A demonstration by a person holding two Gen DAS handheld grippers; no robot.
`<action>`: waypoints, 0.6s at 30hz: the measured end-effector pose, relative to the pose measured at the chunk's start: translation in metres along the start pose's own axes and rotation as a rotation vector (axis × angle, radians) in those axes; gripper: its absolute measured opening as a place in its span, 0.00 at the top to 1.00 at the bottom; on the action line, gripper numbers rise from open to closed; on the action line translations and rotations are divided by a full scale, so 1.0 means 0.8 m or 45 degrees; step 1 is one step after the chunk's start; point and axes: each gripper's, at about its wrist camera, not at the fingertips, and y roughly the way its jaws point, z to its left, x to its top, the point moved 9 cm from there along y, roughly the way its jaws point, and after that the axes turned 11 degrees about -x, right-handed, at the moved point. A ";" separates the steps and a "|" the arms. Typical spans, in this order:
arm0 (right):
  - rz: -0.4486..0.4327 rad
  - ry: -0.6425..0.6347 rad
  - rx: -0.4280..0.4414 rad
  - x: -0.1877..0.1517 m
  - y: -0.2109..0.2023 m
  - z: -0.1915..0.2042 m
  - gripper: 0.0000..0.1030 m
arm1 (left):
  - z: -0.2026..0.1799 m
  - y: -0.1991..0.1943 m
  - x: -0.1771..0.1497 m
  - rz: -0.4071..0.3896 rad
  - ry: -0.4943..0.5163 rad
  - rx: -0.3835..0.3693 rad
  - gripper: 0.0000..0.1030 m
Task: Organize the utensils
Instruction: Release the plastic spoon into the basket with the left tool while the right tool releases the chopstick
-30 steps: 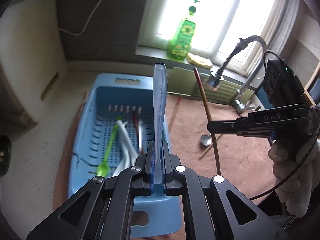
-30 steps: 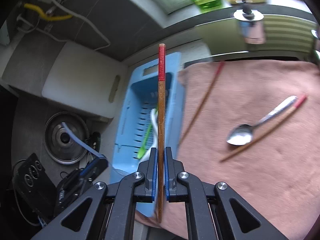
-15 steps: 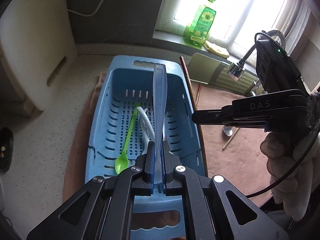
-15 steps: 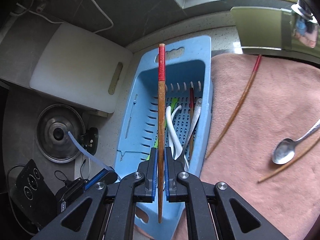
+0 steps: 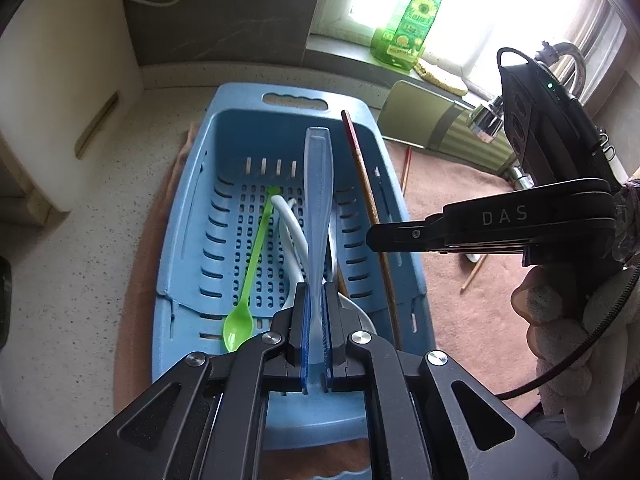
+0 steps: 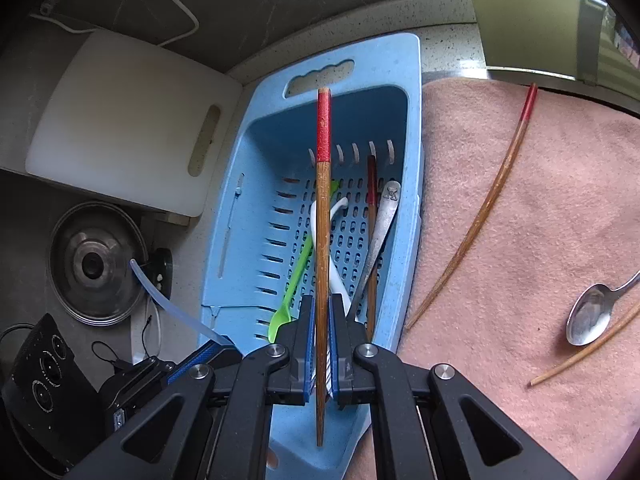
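A: Why are we carrying both pieces lengthwise over the pale blue perforated plastic basket (image 5: 188,240)?

B: So each can drop in parallel to what already lies there: the lime green plastic spoon (image 5: 250,276), the white plastic utensils (image 6: 320,232) and a steel handle (image 6: 380,224). Our left gripper (image 5: 316,340) has its jaws clamped on the translucent blue plastic utensil handle (image 5: 318,200); our right gripper (image 6: 322,344) has its jaws pinched on the red-tipped wooden chopstick (image 6: 323,208).

A: And compared with a second ago?

B: Both grippers have come down and in: the basket now fills the views beneath them. A steel spoon (image 6: 592,316) and two more chopsticks (image 6: 488,208) wait on the pink towel (image 6: 520,240) over the tabletop.
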 end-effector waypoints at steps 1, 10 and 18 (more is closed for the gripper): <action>0.006 -0.006 0.000 -0.001 0.002 0.001 0.94 | 0.001 0.002 -0.001 0.005 -0.002 0.001 0.96; 0.042 -0.026 -0.017 -0.003 0.013 0.005 0.91 | 0.005 0.008 -0.002 0.020 -0.018 0.028 0.93; 0.036 -0.053 -0.012 -0.006 0.009 0.010 0.91 | 0.003 0.004 0.000 -0.001 -0.023 0.046 0.89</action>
